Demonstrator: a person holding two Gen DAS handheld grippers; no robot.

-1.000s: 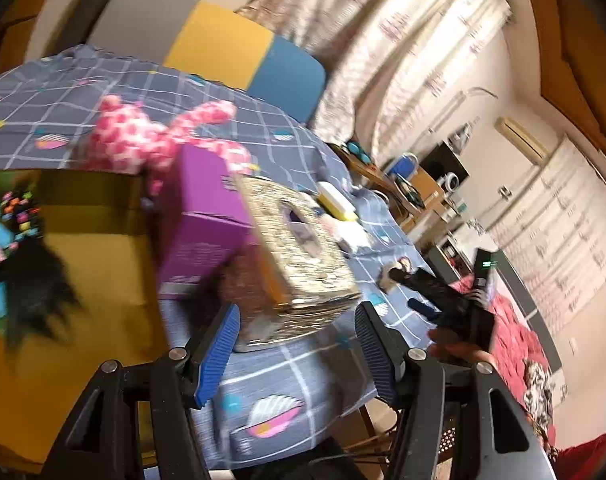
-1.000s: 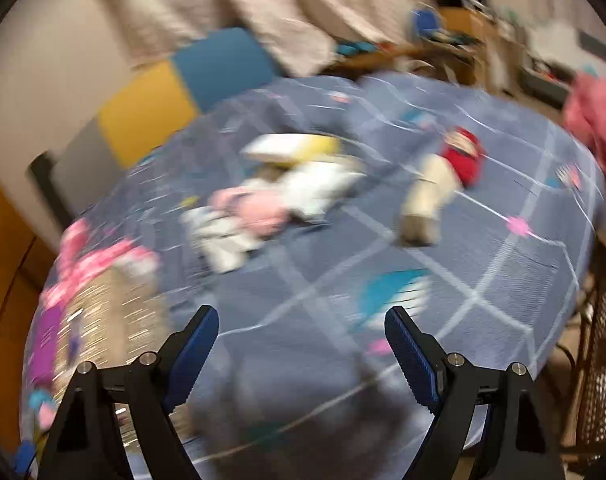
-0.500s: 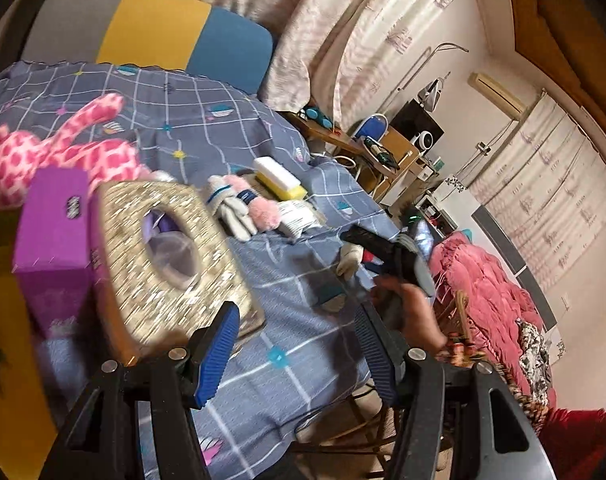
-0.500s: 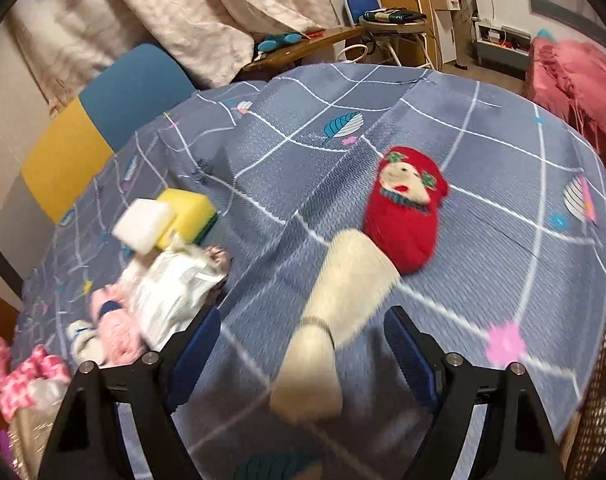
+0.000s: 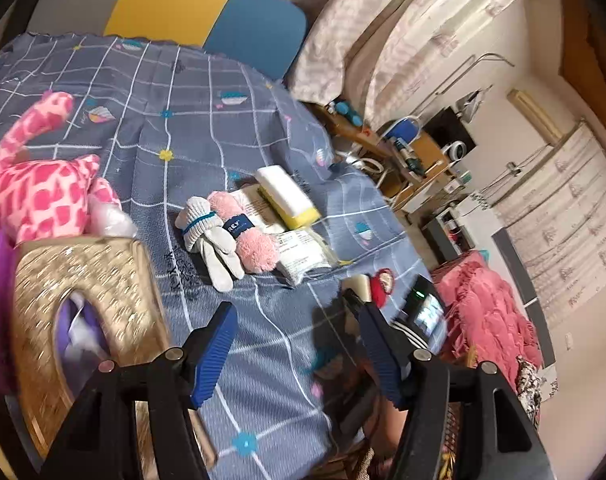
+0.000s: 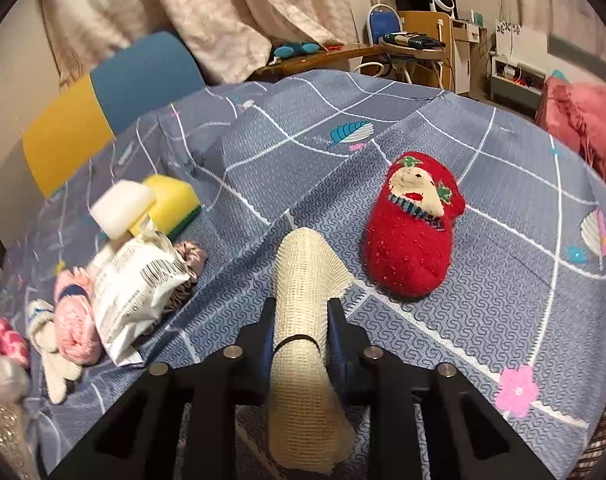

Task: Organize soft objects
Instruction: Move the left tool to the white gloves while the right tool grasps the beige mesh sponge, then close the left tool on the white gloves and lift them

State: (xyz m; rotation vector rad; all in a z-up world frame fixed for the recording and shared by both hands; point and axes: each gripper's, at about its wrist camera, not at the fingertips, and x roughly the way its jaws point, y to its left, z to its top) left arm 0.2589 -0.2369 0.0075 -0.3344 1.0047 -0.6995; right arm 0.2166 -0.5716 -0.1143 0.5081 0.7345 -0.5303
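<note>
The right gripper is closing on the cream roll, a rolled mesh cloth bound by a thin black band. Both pads press its sides just ahead of that band, and the roll runs lengthwise between the fingers, one end sticking out past the tips and the other reaching back under the camera. The red sock lies on the cloth just right of the fingertips, apart from the roll.

To do this well, I would finish the squeeze only until the roll dents slightly; it looks soft, and a hard pinch would flatten it and let it slide out. The grip sits near the band, which seems a good place, since the band keeps the layers from unwinding. Lift straight up before swinging away, so the free end does not drag the sock along. Keep the roll level, since the long end past the tips may droop.

The left gripper is opening and empty, nothing between its fingers. Beyond its tips lie the glove, the pink sock and the sponge, packed close together; the gold box sits left of the left finger.
</note>
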